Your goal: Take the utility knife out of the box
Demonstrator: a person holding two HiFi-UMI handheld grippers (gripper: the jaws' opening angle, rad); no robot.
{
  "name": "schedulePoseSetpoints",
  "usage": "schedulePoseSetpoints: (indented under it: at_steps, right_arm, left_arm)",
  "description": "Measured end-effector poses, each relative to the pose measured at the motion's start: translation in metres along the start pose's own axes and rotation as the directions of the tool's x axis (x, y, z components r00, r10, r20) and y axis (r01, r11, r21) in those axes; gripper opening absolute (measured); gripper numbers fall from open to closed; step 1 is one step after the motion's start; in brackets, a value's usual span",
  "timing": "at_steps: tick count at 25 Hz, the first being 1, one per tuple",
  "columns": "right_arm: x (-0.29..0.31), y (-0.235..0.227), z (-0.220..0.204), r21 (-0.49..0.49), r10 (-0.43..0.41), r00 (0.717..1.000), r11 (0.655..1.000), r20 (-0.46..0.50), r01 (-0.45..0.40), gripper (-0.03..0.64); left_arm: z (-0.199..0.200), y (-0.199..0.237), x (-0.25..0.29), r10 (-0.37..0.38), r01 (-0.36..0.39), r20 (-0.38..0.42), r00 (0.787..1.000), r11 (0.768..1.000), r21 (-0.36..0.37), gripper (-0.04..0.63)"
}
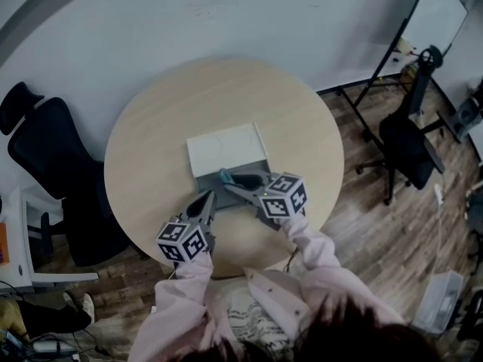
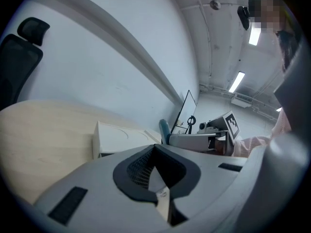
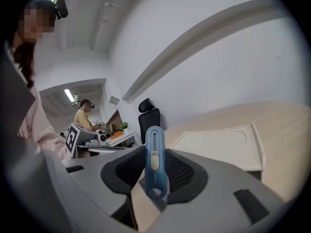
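Observation:
A white box stands on the round wooden table (image 1: 151,149) with its lid (image 1: 226,148) laid back; the lid (image 3: 218,144) also shows in the right gripper view. My right gripper (image 1: 229,185) hovers over the box's grey inside (image 1: 207,182), shut on the blue utility knife (image 1: 224,176). The knife (image 3: 155,161) stands upright between the pads, its slider facing the camera. My left gripper (image 1: 207,199) is at the box's near left corner, its jaws together with nothing between them. From the left gripper (image 2: 154,154) I see the box (image 2: 119,137) and the knife's tip (image 2: 164,128).
A black office chair (image 1: 45,157) stands left of the table, another chair (image 1: 411,138) and a whiteboard stand (image 1: 392,44) to the right. A person in yellow (image 3: 83,116) stands at a desk in the far background. The table's near edge is close to my body.

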State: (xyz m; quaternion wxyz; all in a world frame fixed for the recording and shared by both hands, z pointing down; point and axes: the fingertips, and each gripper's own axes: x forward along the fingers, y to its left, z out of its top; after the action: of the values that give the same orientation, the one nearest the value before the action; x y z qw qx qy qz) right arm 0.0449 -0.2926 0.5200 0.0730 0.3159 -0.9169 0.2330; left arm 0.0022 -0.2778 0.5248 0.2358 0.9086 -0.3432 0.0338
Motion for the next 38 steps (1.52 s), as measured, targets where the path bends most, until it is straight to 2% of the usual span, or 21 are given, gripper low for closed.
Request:
schedulePoseSetpoints:
  at_steps: [17,26,38]
  right_arm:
    - [-0.024,0.005,0.018,0.124,-0.012,0.979,0.992,0.203,-0.014,0.144]
    - [-0.038,0.014,0.034,0.135,-0.003,0.964,0.990,0.266,-0.034,0.144]
    - [-0.046,0.021,0.048,0.111,-0.005,0.951,0.993,0.310,-0.031,0.144]
  left_arm:
    - [0.028,-0.012,-0.008,-0.032,0.027,0.095,0.995,0.998,0.050,0.009]
    - [0.035,-0.015,-0.016,-0.049,0.042,0.121,0.991,0.997,0.060,0.009]
    - [0.047,-0.027,-0.018,-0.077,0.062,0.135,0.988,0.992,0.110,0.009]
